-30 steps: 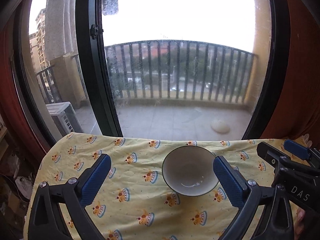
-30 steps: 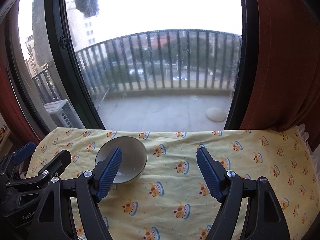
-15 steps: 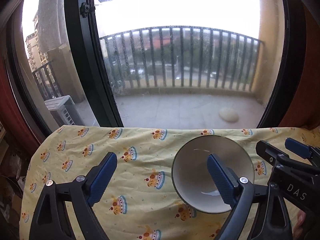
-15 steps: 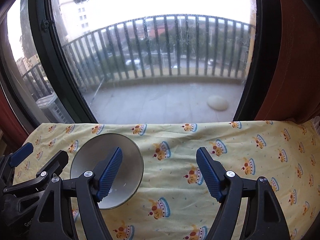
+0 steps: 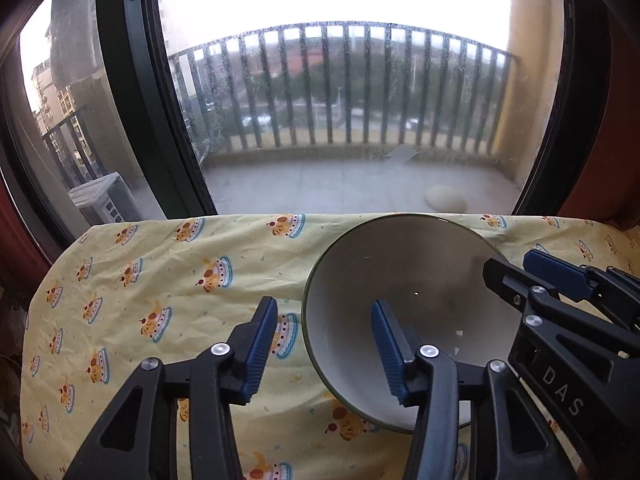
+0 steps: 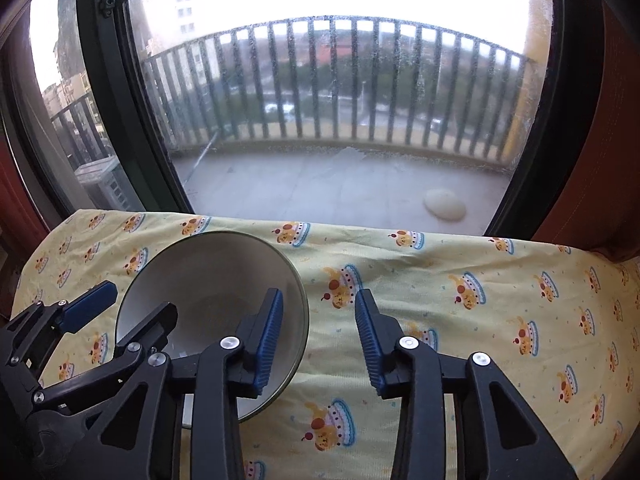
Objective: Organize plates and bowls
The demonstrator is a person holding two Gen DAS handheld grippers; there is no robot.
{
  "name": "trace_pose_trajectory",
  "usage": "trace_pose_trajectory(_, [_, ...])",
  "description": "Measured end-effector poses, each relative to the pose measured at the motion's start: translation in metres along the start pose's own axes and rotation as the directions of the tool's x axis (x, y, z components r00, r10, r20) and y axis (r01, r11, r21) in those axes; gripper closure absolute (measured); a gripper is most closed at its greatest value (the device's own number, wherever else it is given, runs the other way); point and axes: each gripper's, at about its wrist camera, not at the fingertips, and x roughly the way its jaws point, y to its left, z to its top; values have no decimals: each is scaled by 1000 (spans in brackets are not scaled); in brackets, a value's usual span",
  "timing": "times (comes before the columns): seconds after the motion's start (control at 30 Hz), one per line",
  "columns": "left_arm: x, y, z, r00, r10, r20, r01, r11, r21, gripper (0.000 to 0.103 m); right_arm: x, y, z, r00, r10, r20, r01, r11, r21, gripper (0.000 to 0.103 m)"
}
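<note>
A white bowl (image 5: 420,280) with a dark rim stands upright on the yellow cloth with the cake print (image 5: 160,280). My left gripper (image 5: 324,348) straddles the bowl's left rim, one blue pad inside and one outside. Its jaws are closing, and cloth still shows between the outer pad and the rim. My right gripper (image 6: 318,340) straddles the opposite rim of the bowl (image 6: 212,276) the same way, jaws closing, a gap still showing beside the wall. Each gripper also shows in the other's view: the right gripper (image 5: 528,276), the left gripper (image 6: 124,312).
The cloth-covered table (image 6: 520,280) ends at a large window with a black frame (image 5: 132,80). Beyond it lie a balcony and its railing (image 6: 340,80). A red curtain (image 6: 600,160) hangs at the right. Bare cloth lies to either side of the bowl.
Both grippers have come down and forward onto the bowl, which now looks much larger. Both pairs of jaws have narrowed from wide open, and each now has the bowl's rim between its pads.
</note>
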Motion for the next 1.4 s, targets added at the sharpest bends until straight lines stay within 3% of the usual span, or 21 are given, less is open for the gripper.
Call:
trace_pose_trajectory(0.27, [8, -1, -1, 999, -23, -48, 22, 1000, -19, 79, 13, 3, -1, 997, 47, -55, -48, 999, -5, 89])
trace_pose_trajectory(0.63, [10, -1, -2, 999, -22, -36, 21, 1000, -14, 80, 9, 9, -1, 998, 19, -56, -22, 998, -54, 90])
trace_pose_trajectory(0.83, [6, 0, -7, 997, -34, -67, 33, 999, -22, 80, -1, 8, -7, 998, 14, -57, -17, 998, -55, 90])
trace_pose_trajectory(1.4, [-33, -11, -24, 999, -24, -32, 23, 999, -23, 80, -42, 4, -23, 999, 15, -32, -18, 996, -85, 90])
